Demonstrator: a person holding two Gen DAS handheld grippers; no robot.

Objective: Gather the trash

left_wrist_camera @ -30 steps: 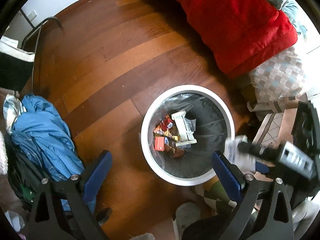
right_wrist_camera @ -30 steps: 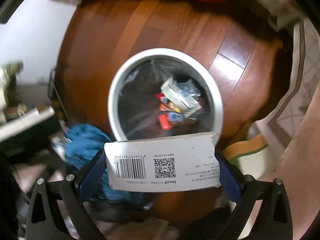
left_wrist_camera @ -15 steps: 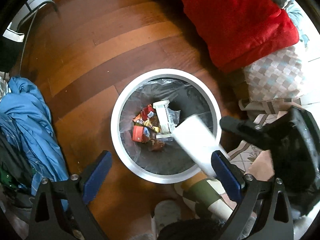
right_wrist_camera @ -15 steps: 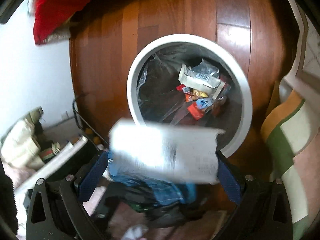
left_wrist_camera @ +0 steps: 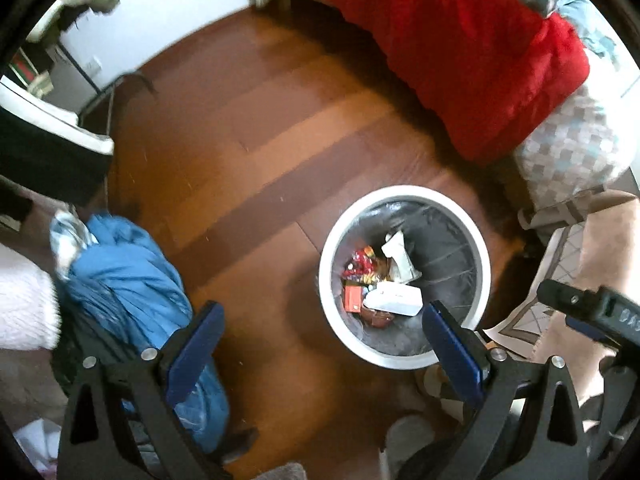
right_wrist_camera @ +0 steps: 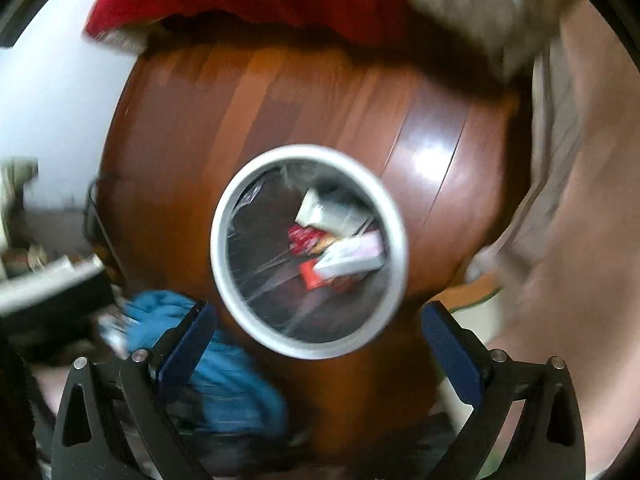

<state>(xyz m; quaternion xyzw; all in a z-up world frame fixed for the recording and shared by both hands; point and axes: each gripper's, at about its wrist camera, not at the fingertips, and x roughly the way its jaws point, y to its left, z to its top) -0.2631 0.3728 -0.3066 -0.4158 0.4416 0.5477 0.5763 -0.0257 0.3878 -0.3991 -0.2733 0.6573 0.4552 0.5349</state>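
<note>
Both tools, left tool (left_wrist_camera: pixel 318 344) and right tool (right_wrist_camera: pixel 320 344), gape wide and empty above the round white lined trash bin (right_wrist_camera: pixel 220 264); a white cardboard box (right_wrist_camera: pixel 352 258) lies inside. Next, seek more trash.

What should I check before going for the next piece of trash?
1. White box inside the bin: ok, lying on the wrappers.
2. Right gripper jaws apart and empty: ok.
3. Left gripper jaws apart and empty: ok.
4. Bin upright on the wooden floor: ok.
5. Next trash piece located: cannot tell, none clearly in view.
6. Right wrist view sharp: not ok, blurred.
</note>
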